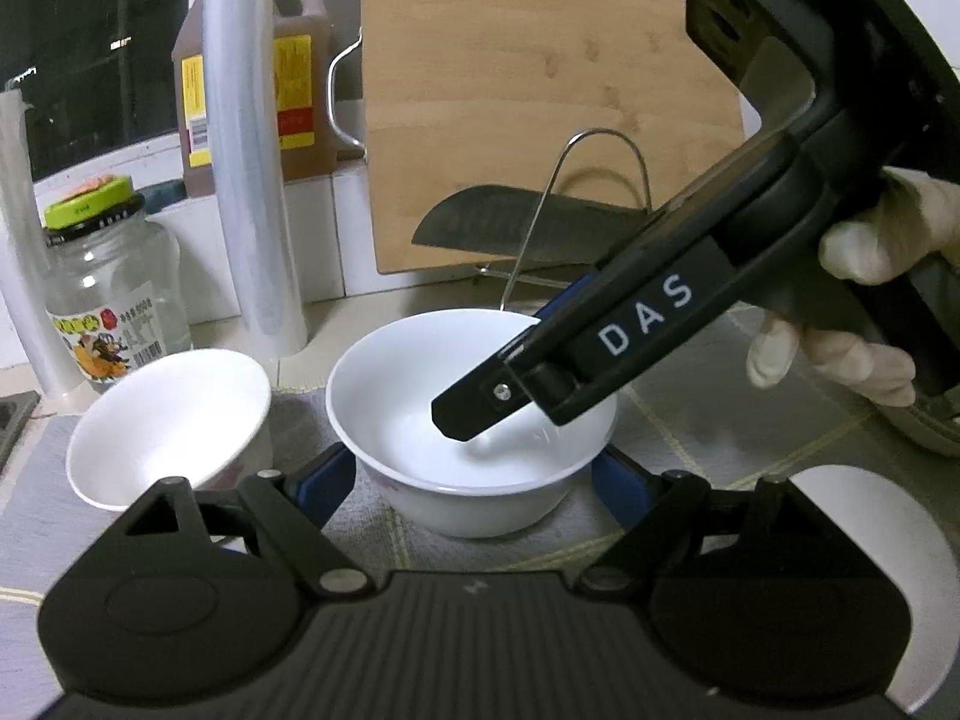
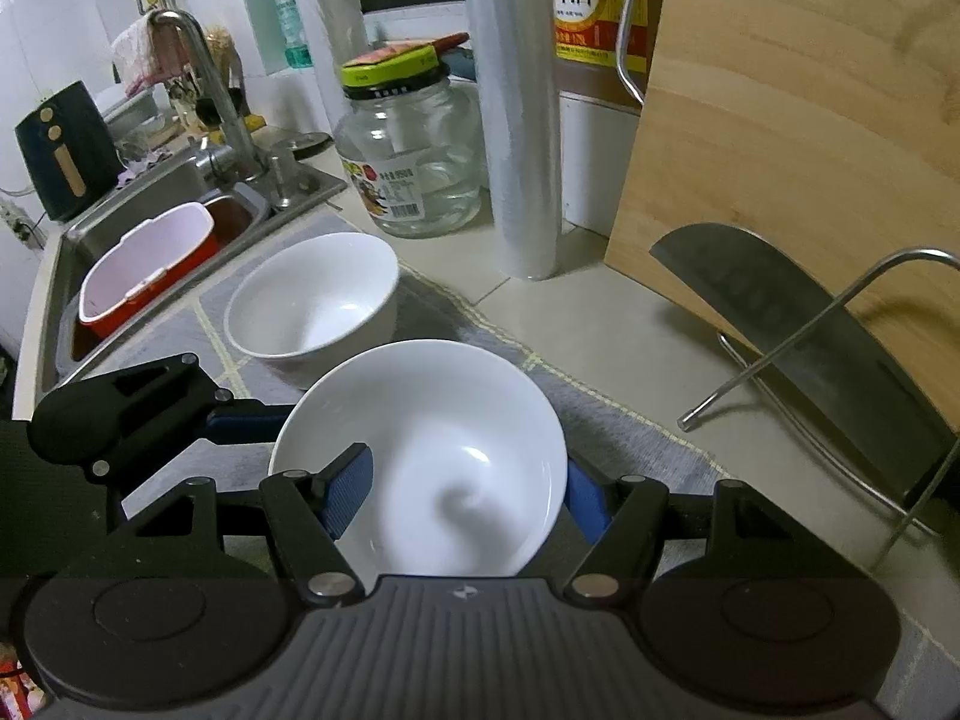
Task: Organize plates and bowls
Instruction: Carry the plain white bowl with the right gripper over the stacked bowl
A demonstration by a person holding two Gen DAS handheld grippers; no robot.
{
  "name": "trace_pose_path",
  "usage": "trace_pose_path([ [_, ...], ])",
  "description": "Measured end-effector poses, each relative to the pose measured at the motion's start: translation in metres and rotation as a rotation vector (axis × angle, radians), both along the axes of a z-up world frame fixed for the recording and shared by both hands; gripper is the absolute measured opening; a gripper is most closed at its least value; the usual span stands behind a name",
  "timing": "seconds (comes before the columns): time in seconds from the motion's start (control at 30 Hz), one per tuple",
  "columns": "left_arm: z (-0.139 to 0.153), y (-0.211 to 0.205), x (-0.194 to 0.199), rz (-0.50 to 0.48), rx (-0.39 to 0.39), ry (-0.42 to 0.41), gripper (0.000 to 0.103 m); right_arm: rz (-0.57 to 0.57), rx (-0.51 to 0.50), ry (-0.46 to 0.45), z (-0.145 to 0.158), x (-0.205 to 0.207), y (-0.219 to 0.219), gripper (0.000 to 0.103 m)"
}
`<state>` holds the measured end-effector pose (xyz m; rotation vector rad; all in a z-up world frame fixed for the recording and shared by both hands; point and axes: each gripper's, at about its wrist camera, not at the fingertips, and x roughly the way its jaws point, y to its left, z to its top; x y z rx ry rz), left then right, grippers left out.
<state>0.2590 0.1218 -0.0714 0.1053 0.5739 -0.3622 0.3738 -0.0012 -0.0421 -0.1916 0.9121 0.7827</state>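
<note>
A white bowl (image 1: 420, 372) (image 2: 432, 420) stands on a grey mat (image 1: 36, 480) in the middle of both views. My left gripper (image 1: 471, 483) is shut on it, one blue pad pressed on each side of its lower body. My right gripper (image 2: 465, 498) reaches down from the upper right and straddles the far rim. One finger hangs inside the bowl, the other sits outside the wall, and the jaws stand well apart. A second white bowl (image 1: 168, 420) (image 2: 312, 300) sits just to the left. A white plate (image 1: 888, 540) lies at the lower right.
A cutting board (image 1: 540, 108), a cleaver (image 2: 798, 336) and a wire rack (image 2: 840, 372) stand behind the bowls. A glass jar (image 2: 414, 162), a roll of film (image 2: 522, 120) and a bottle (image 1: 294, 78) line the wall. A sink (image 2: 180, 192) holding a red tub (image 2: 144, 264) lies left.
</note>
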Motion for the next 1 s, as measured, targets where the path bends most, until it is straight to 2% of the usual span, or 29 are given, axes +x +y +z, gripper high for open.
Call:
trace_pose_path([
  [0.53, 0.030, -0.009, -0.047, -0.015, 0.026, -0.018, 0.086, 0.005, 0.058, -0.045, 0.037, -0.057, -0.019, 0.074],
  [1.0, 0.036, -0.026, -0.084, -0.004, 0.032, 0.002, 0.086, 0.001, 0.064, -0.058, 0.047, -0.099, -0.035, 0.074],
])
